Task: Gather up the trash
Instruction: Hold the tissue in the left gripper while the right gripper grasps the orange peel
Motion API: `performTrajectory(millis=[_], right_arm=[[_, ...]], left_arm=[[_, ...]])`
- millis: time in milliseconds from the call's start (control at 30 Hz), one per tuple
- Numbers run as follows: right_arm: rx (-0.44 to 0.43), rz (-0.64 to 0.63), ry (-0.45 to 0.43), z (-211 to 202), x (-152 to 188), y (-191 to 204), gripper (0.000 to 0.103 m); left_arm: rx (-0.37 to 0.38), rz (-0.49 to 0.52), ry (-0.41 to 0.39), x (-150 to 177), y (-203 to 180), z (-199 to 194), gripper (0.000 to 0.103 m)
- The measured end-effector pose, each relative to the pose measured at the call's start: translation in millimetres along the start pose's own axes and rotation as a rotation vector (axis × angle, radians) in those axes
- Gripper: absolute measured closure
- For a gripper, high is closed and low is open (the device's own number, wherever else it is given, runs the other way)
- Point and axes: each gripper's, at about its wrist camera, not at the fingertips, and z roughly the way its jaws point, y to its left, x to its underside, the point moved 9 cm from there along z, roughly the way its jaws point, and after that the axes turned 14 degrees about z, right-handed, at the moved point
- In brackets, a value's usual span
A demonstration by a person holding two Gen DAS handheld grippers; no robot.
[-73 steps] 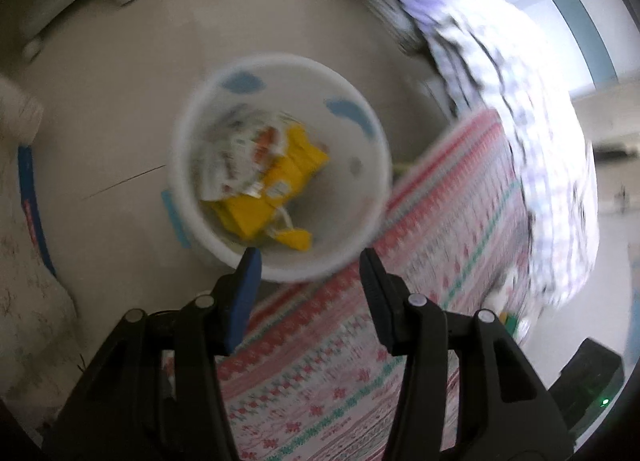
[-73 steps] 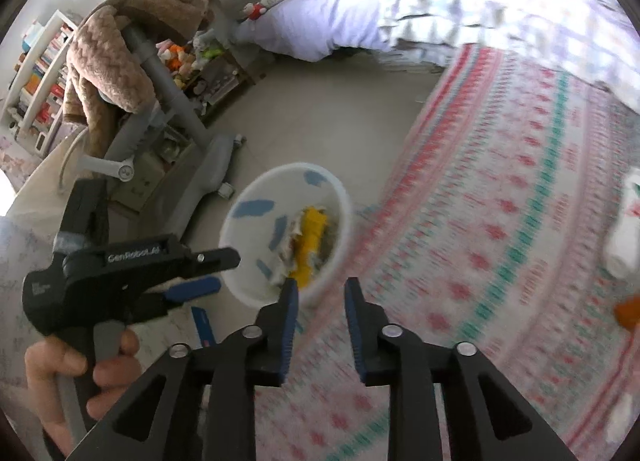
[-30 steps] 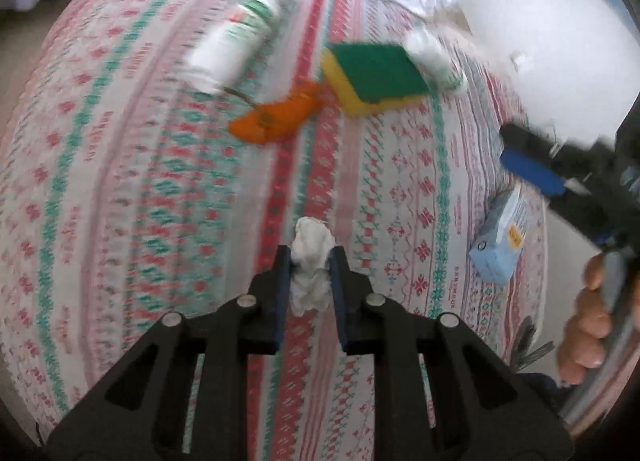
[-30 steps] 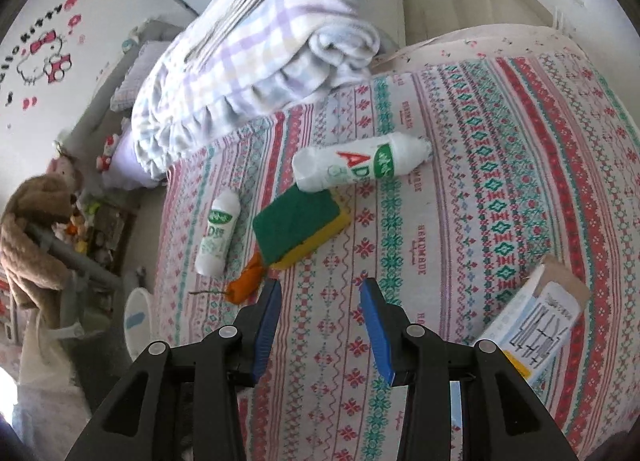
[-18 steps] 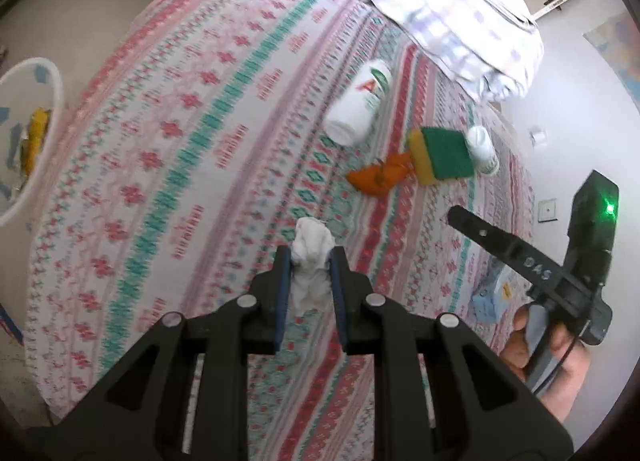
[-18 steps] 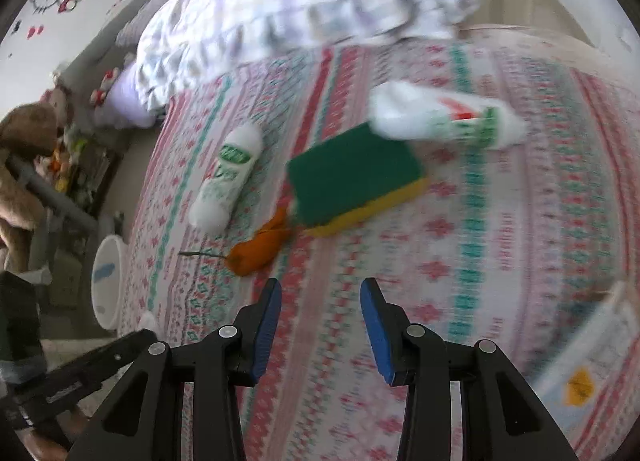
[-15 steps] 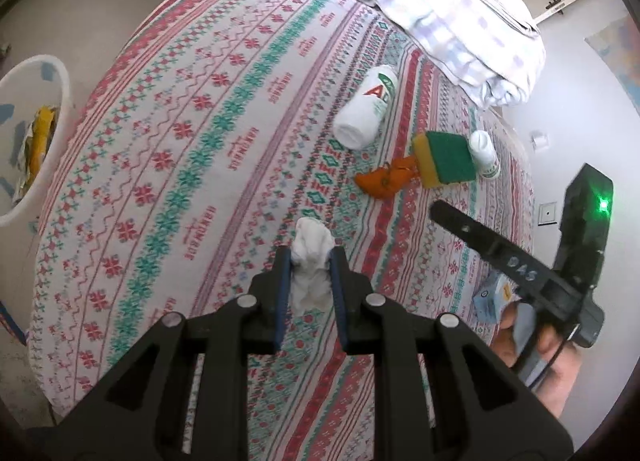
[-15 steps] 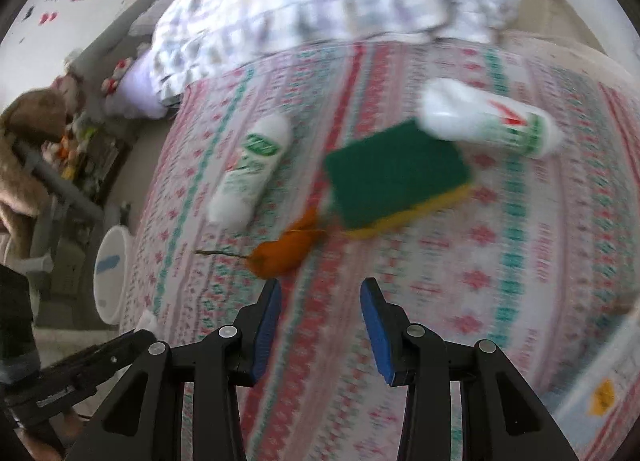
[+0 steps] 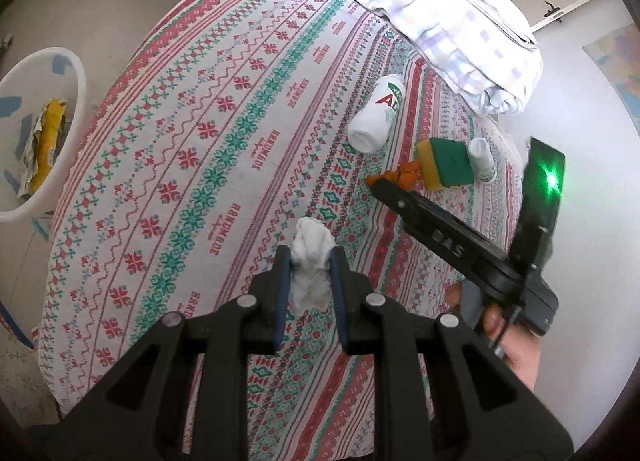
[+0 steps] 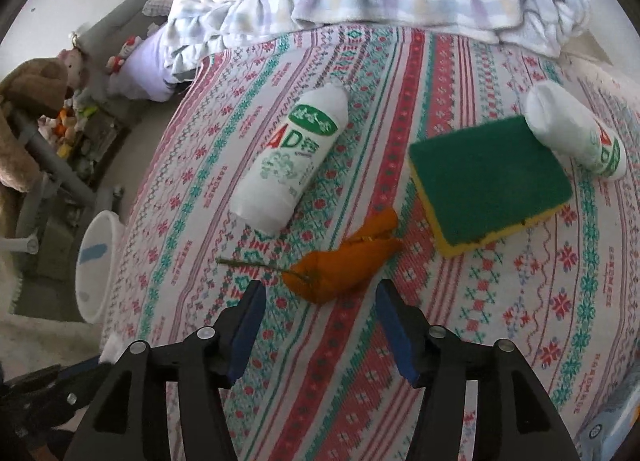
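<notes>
1. Patterned bedspread (image 10: 500, 301) holds an orange peel (image 10: 344, 261), sponge (image 10: 488, 177) and two bottles.
2. Left gripper (image 9: 307, 261) clenches a crumpled tissue (image 9: 310, 257) above the bed (lower end hidden).
3. Right gripper (image 10: 320, 301) spread wide, just short of the peel.
4. White bin (image 9: 60, 133) cut off at frame edge.

Left wrist view looks down from high across the bed (image 9: 224, 149); right wrist view sits nearer. Both show the sponge (image 10: 490, 177) and orange peel (image 10: 344, 261).
</notes>
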Motion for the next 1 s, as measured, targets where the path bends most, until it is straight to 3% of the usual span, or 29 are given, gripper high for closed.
performTrajectory(millis=[133, 200, 267, 300, 567, 1000], right_arm=[[0.069, -0.059, -0.063, 6, -5, 10, 0.043], [0.109, -0.094, -0.086, 8, -4, 11, 0.056], [0.093, -0.093, -0.080, 7, -2, 12, 0.075], [0.075, -0.076, -0.071, 6, -1, 12, 0.078], [-0.008, -0.028, -0.090, -13, 8, 10, 0.080], [-0.132, -0.098, -0.070, -29, 35, 58, 0.080]], left_arm=[[-0.003, -0.002, 0.000, 0, 2, -1, 0.082], [-0.004, -0.009, -0.002, -1, 5, -1, 0.082], [-0.004, -0.014, -0.005, -2, 7, -3, 0.082], [-0.006, -0.015, -0.008, -2, 8, -3, 0.082], [-0.006, -0.033, -0.014, -4, 13, -6, 0.081], [-0.002, -0.090, -0.049, -6, 39, -20, 0.081]])
